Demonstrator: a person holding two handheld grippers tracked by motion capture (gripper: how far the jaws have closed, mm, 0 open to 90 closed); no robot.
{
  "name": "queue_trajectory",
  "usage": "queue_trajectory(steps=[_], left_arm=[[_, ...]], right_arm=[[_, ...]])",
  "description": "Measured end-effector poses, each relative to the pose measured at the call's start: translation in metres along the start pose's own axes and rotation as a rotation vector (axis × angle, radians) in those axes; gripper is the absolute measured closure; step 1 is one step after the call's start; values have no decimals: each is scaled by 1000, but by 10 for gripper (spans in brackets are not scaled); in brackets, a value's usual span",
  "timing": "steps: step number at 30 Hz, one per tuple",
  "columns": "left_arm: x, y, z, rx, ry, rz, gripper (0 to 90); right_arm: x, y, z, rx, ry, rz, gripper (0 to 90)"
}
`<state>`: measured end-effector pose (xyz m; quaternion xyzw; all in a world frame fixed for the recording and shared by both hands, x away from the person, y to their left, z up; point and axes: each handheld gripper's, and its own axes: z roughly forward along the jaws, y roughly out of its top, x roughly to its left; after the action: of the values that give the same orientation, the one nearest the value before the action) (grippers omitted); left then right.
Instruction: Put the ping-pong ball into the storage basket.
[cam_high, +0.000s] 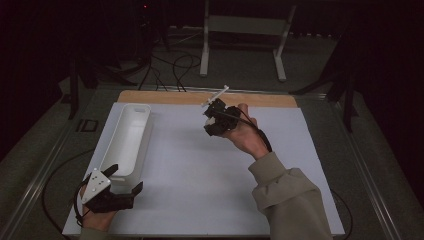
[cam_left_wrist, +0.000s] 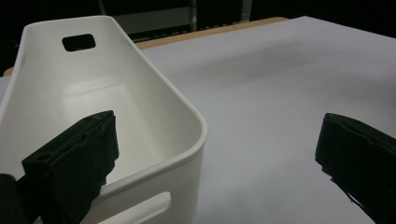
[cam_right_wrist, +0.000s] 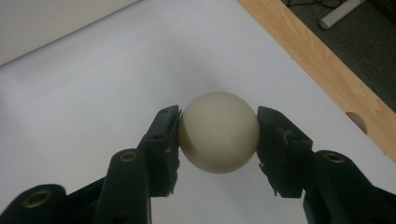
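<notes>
Cream ball (cam_right_wrist: 218, 131): clamped between the pads of your right gripper (cam_right_wrist: 218, 135), held above the white table sheet (cam_right_wrist: 93, 93) near its wooden far edge (cam_right_wrist: 317, 60). Your left gripper (cam_high: 122, 180): jaws apart, straddling the near end wall of the white bin (cam_left_wrist: 187, 140).

A bin (cam_high: 131, 137) stands on the left part of the table (cam_high: 200, 190), its length running front to back. The left gripper (cam_high: 122, 180) straddles its near end wall. The right gripper (cam_high: 216, 119), right of the bin and above mid-table, grips a ball (cam_right_wrist: 218, 131) between its jaws.
</notes>
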<state>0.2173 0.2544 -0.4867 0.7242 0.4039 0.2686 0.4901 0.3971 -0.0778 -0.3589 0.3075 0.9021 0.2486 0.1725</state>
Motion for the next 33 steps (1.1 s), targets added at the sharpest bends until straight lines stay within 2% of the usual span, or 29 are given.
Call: queue_trajectory(steps=[33], left_arm=[[0, 0, 0, 0, -4, 1, 1]], right_arm=[[24, 33, 10, -29, 38, -12, 502]])
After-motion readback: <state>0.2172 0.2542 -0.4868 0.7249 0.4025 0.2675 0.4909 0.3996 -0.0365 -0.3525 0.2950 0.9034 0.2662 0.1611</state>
